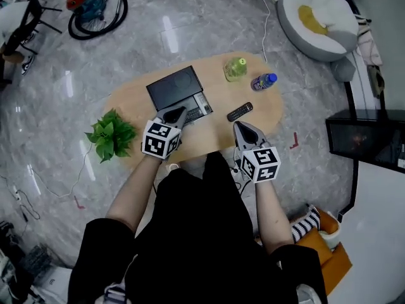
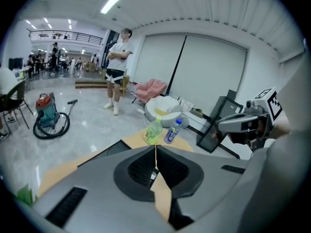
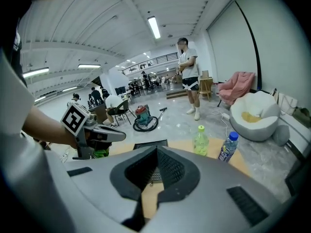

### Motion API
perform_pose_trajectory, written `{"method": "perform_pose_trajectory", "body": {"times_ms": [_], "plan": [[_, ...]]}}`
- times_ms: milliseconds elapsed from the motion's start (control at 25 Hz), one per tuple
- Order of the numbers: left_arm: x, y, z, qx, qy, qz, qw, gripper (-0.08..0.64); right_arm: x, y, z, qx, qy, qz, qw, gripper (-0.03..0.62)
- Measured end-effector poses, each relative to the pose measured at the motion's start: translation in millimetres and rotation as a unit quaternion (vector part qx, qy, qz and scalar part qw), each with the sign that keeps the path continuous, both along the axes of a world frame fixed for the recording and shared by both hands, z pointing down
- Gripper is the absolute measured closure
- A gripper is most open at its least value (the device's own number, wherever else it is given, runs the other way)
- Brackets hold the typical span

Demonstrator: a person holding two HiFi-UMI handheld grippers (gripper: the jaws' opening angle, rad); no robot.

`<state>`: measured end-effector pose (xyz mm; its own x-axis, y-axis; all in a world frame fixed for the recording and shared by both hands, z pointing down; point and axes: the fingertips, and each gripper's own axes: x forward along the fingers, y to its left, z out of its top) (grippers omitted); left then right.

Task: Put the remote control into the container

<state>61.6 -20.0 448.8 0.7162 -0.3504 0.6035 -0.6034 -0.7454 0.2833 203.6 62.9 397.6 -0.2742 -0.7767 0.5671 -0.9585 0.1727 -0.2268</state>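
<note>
Head view is showing me the left gripper [image 1: 179,113] and right gripper [image 1: 239,126] hanging over the worktop's [image 1: 130,100] near edge, fingers closed on nothing. The remote control [image 1: 240,111] is lying on bare wood just beyond the right one, clear of the open container [image 1: 175,87].

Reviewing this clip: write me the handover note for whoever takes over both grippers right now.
Left gripper: jaws shut, empty, above the near edge of the black container.
Right gripper: jaws shut, empty, just on the near side of the remote control.
Remote control: lying on the table, to the right of the container and outside it.
Done: nothing yet.
Left: open the jaws, grasp the remote (the right gripper looks closer) and put it into the container.
</note>
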Motion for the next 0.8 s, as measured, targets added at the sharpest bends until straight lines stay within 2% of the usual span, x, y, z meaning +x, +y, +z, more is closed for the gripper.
{"method": "perform_pose_trajectory", "body": {"times_ms": [160, 280, 520, 800], "plan": [[-8, 15, -42, 0.036, 0.046, 0.018, 0.9981, 0.552, -9, 19, -5, 0.0, 0.001, 0.021, 1.0, 0.581], [-13, 23, -63, 0.042, 0.085, 0.019, 0.9953, 0.552, -12, 26, -4, -0.004, -0.003, 0.037, 0.999, 0.581], [-16, 27, -61, 0.028, 0.094, 0.016, 0.995, 0.552, -15, 30, -2, -0.004, -0.009, 0.047, 0.999, 0.581], [7, 21, -60, 0.027, 0.099, 0.009, 0.9947, 0.552, 16, 42, 3, -0.016, -0.001, 0.059, 0.998, 0.581]]}}
